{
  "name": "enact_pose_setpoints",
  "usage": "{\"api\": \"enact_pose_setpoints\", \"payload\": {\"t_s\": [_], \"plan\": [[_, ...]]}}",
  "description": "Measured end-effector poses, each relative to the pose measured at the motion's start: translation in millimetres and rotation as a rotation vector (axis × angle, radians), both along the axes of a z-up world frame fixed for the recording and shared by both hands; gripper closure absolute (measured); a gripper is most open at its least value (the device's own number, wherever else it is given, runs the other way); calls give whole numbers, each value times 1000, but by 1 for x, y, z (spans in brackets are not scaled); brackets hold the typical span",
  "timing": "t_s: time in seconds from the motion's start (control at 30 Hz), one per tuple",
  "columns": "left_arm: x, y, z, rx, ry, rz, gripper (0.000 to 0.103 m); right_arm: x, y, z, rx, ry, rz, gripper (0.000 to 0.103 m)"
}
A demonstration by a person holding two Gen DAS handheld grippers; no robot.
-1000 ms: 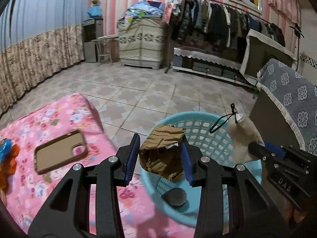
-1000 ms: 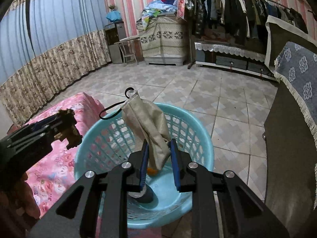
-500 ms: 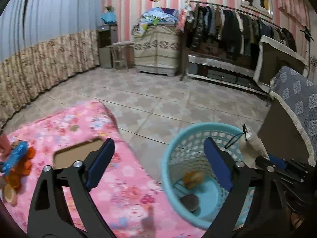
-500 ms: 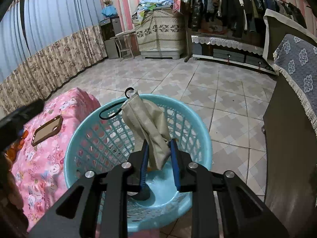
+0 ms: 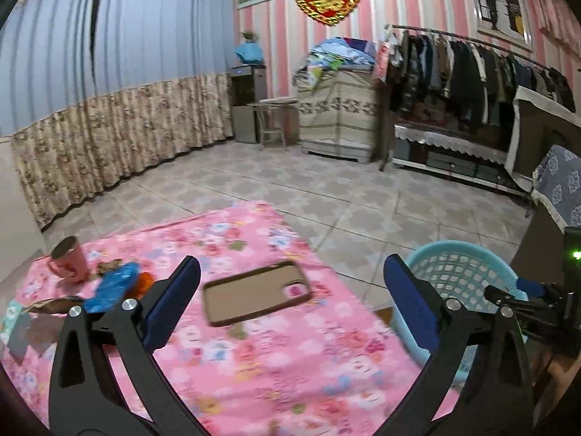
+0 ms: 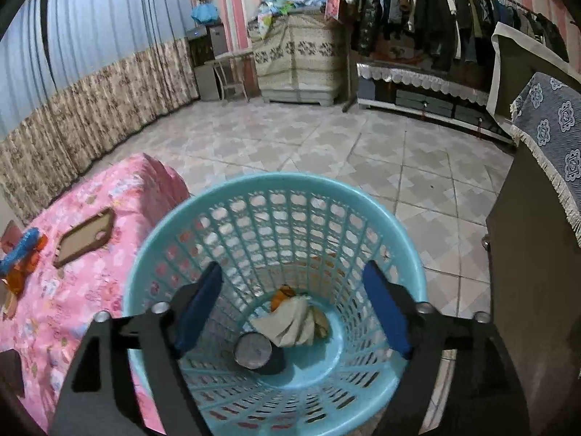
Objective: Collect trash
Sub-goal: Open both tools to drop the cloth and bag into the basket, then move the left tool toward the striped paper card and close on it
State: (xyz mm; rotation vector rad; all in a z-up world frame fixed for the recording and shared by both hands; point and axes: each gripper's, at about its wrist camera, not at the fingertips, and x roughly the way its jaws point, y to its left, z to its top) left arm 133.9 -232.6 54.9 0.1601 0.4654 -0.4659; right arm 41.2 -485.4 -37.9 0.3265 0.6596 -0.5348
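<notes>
Over the pink cloth [image 5: 276, 370] the left gripper [image 5: 290, 305] is wide open and empty; blue wrapper [image 5: 112, 287] lies left of the basket [image 5: 454, 250], nearer this arm, long axis slanting away. Above the basket, right gripper [image 6: 294, 312] gapes, empty too, with beige bag [image 6: 294, 319] on the bottom.

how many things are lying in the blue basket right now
3 visible in the round light-blue plastic basket: a beige cloth pouch mid-bottom, an orange scrap behind it, and a dark round lid in front. More may hide underneath.

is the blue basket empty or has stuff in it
Not empty: the basket holds a crumpled beige bag, something orange and a round dark object.
</notes>
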Motion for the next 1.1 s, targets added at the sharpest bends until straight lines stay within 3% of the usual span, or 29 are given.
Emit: {"api": "enact_pose_setpoints", "payload": {"t_s": [0.1, 0.37, 0.53, 0.73, 0.93, 1.1], "plan": [[-1, 28, 5, 4, -8, 38, 5, -1, 19, 9, -26, -29, 28, 14], [5, 113, 10, 10, -21, 174, 5, 21, 83, 34, -102, -72, 143, 13], [19, 178, 8, -4, 21, 269, 5, 40, 126, 49, -112, -98, 218, 11], [33, 236, 6, 56, 16, 363, 5, 65, 166, 59, -100, -126, 289, 11], [54, 282, 4, 38, 48, 422, 5, 97, 215, 60, -121, -129, 384, 11], [75, 287, 2, 65, 45, 459, 5, 121, 240, 63, -128, -139, 441, 11]]}}
